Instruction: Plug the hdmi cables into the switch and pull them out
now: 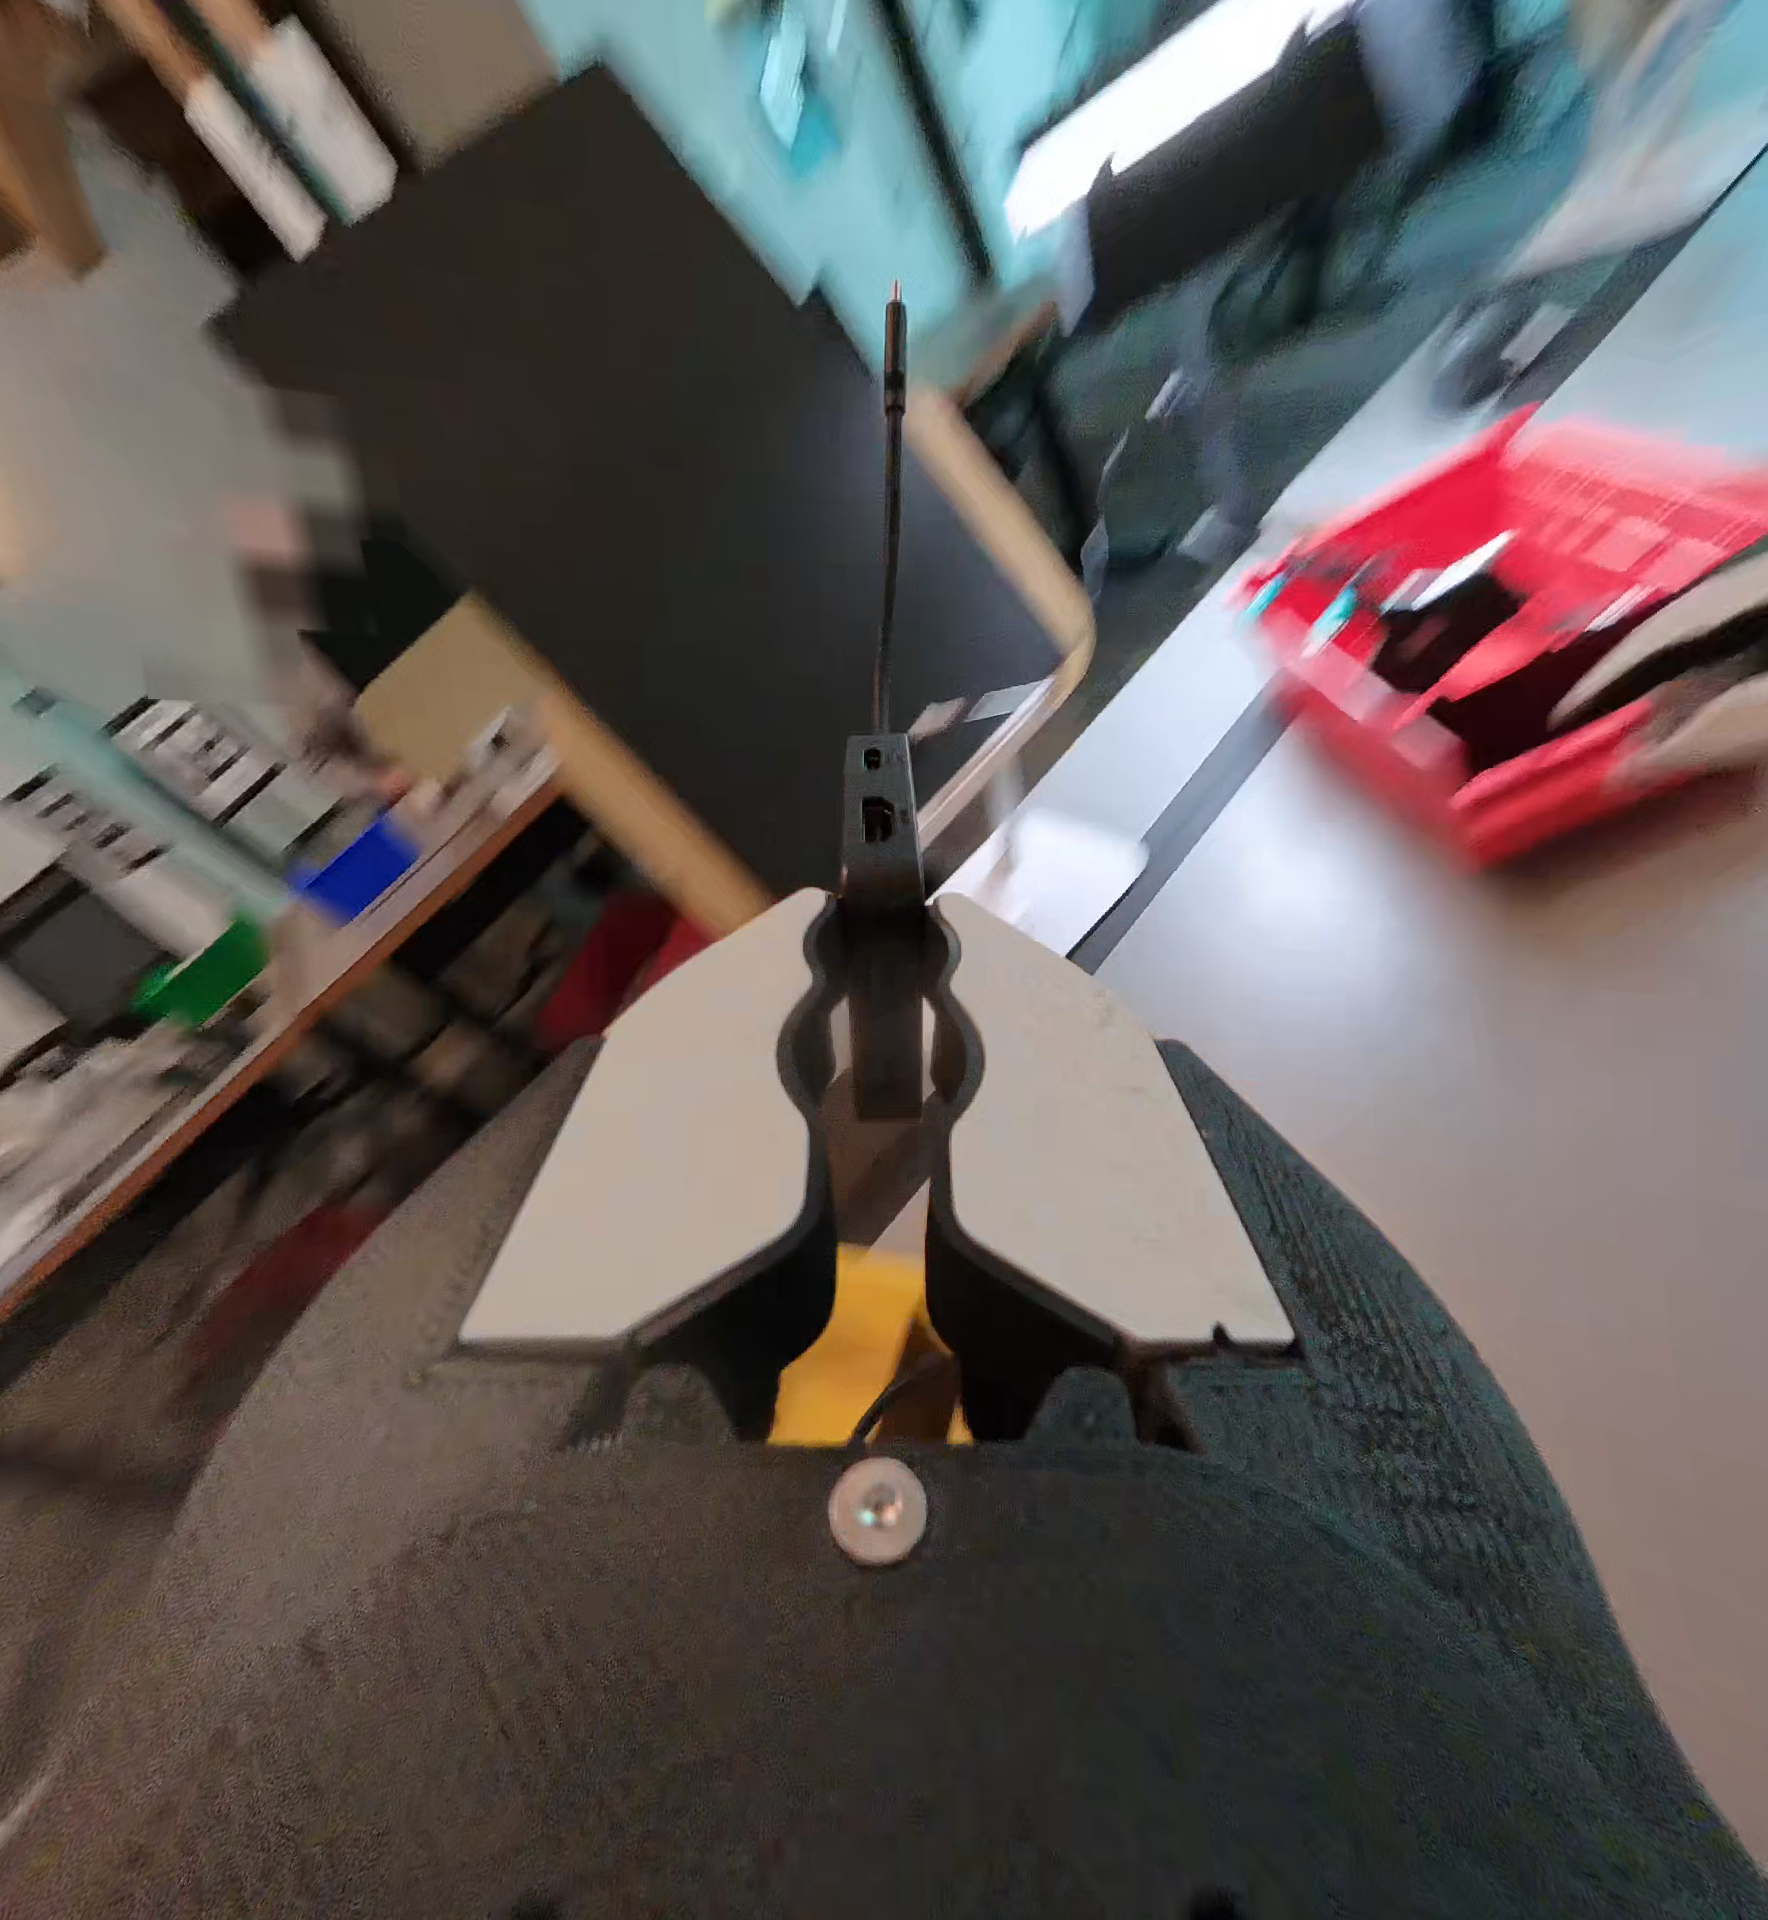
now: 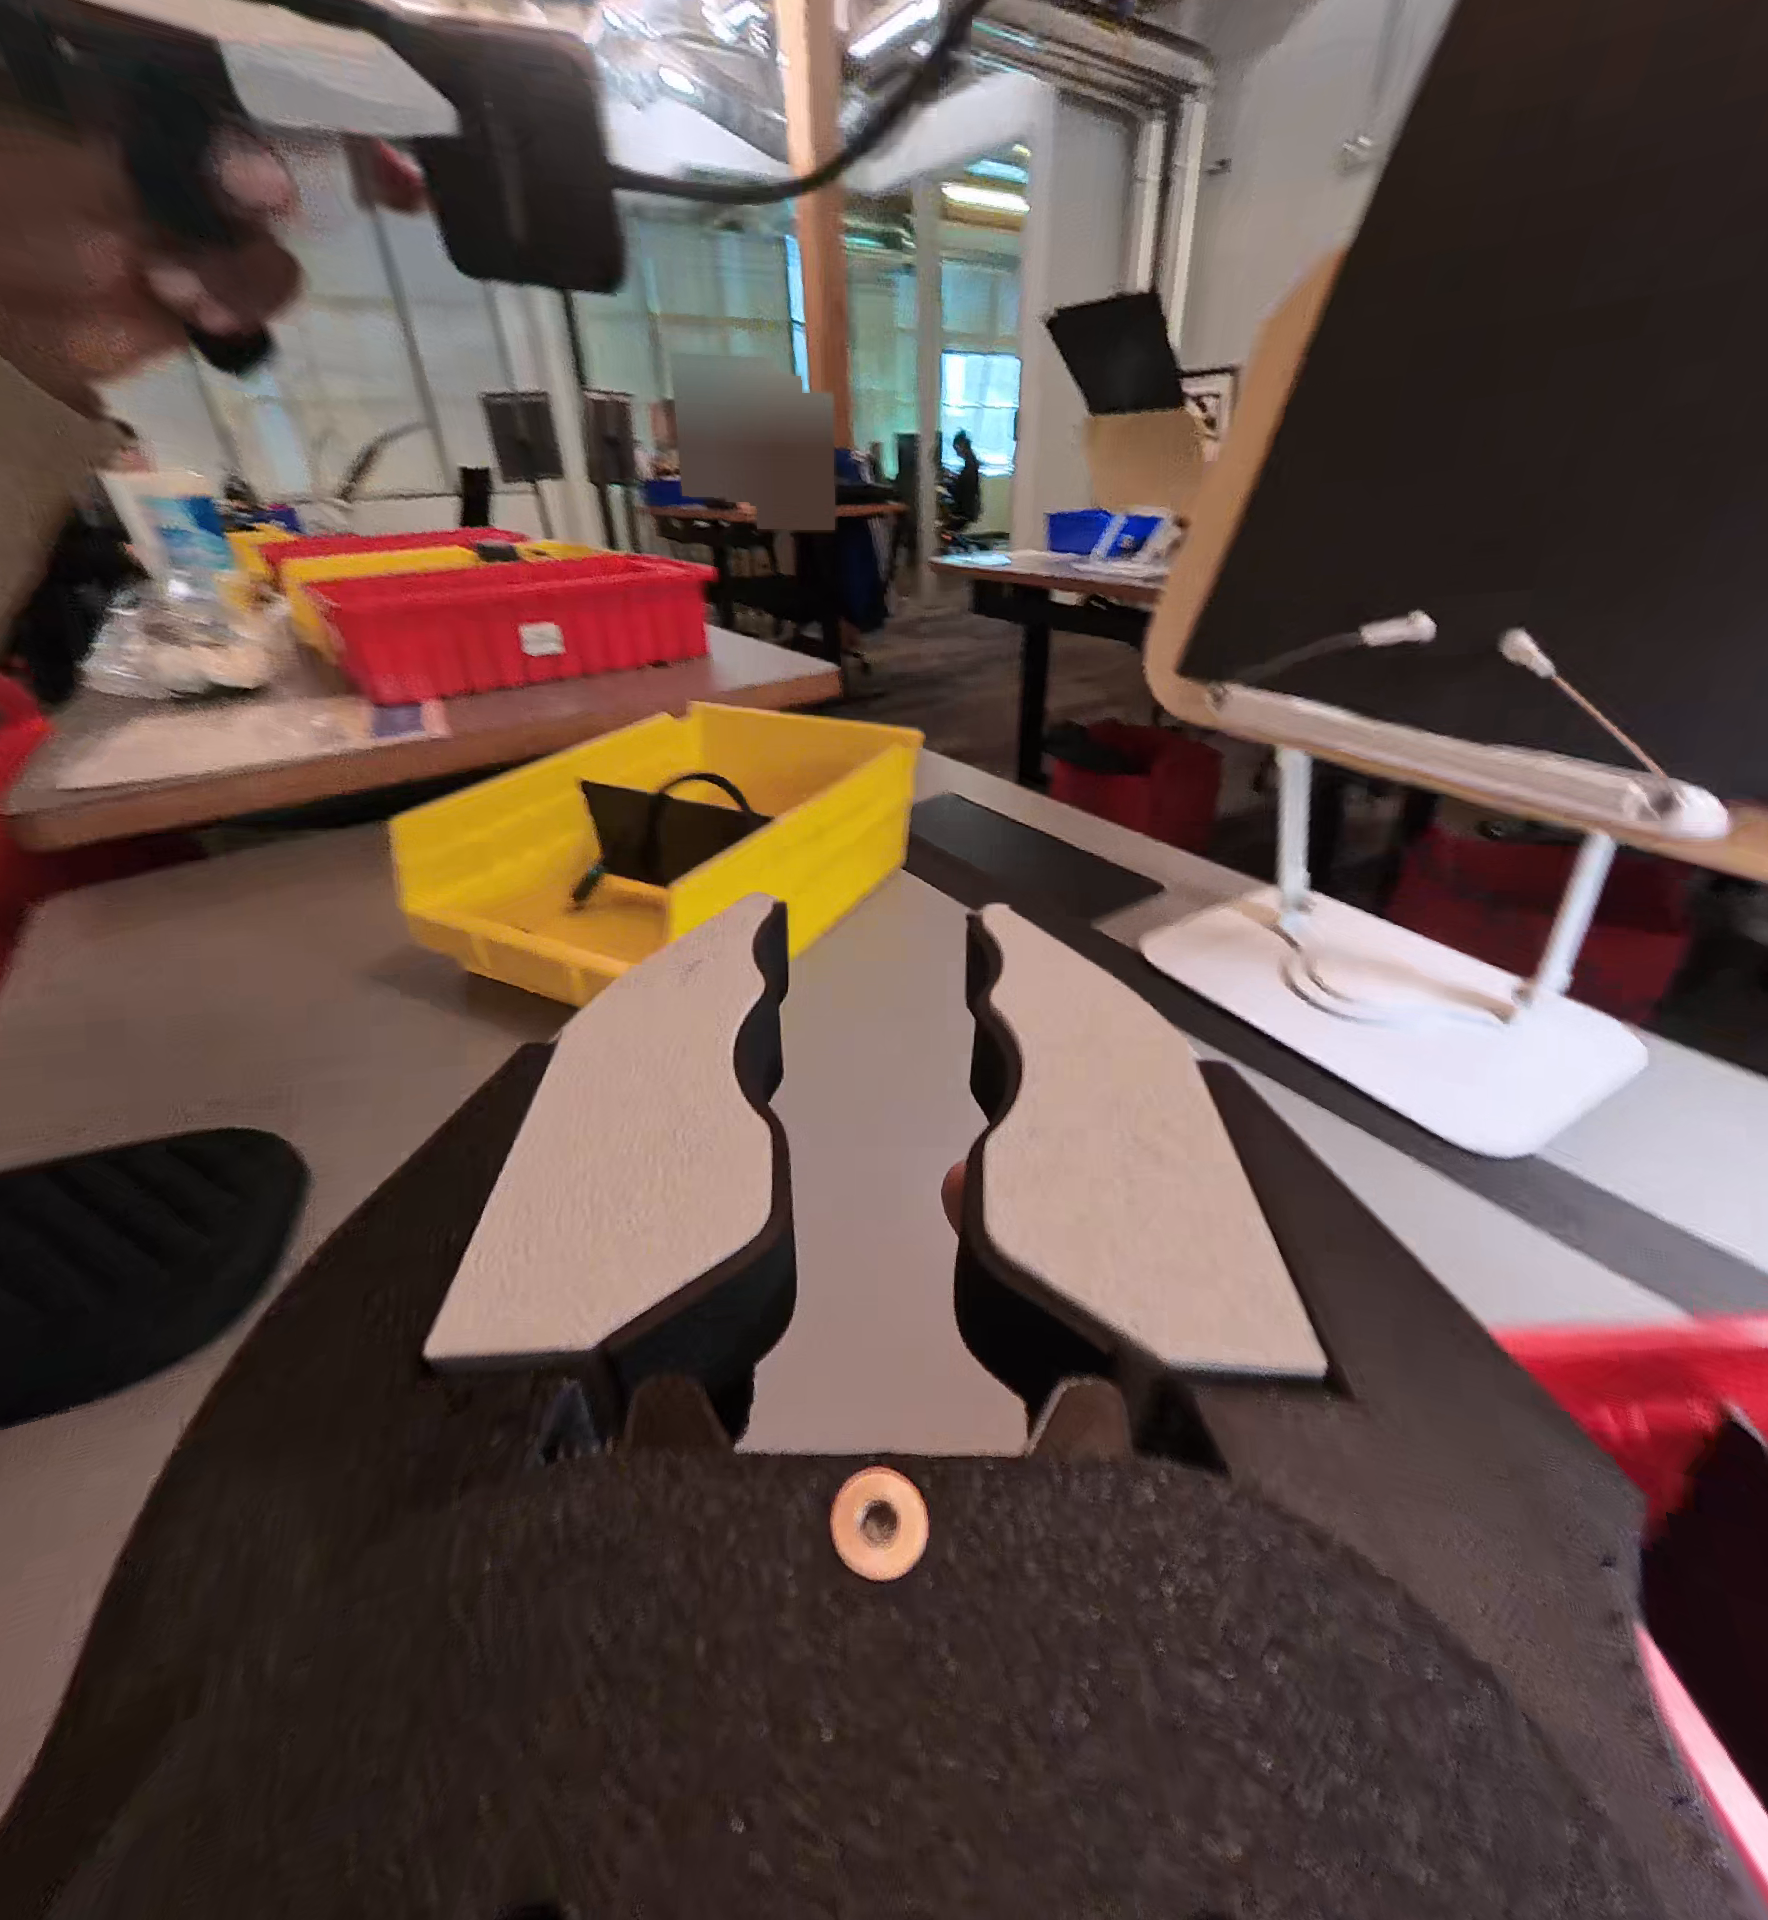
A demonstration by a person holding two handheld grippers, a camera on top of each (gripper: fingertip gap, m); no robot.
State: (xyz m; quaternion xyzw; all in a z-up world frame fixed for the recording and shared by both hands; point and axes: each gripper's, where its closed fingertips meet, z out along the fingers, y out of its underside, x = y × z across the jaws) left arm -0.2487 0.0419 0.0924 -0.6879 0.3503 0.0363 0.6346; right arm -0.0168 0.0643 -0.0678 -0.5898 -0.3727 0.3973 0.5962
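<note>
My left gripper (image 1: 880,906) is shut on the black HDMI switch (image 1: 880,831) and holds it edge-on in the air, two ports facing me. A thin black cable (image 1: 892,499) sticks out from its far end. The scene behind it is motion-blurred. In the right wrist view the same switch (image 2: 527,177) hangs at the top left, held by the left gripper in a person's hand (image 2: 80,229), its cable trailing right. My right gripper (image 2: 875,920) is open and empty above the grey table (image 2: 236,987). A black cable (image 2: 672,821) lies in the yellow bin (image 2: 506,873) just ahead.
A white stand (image 2: 1399,997) carrying a black board stands at the right on the table. Red bins (image 2: 506,623) sit on the table behind. A red bin (image 1: 1545,665) shows at the right in the left wrist view. Another red bin edge (image 2: 1690,1382) is at my near right. The grippers' ends are close to 30 cm from one another.
</note>
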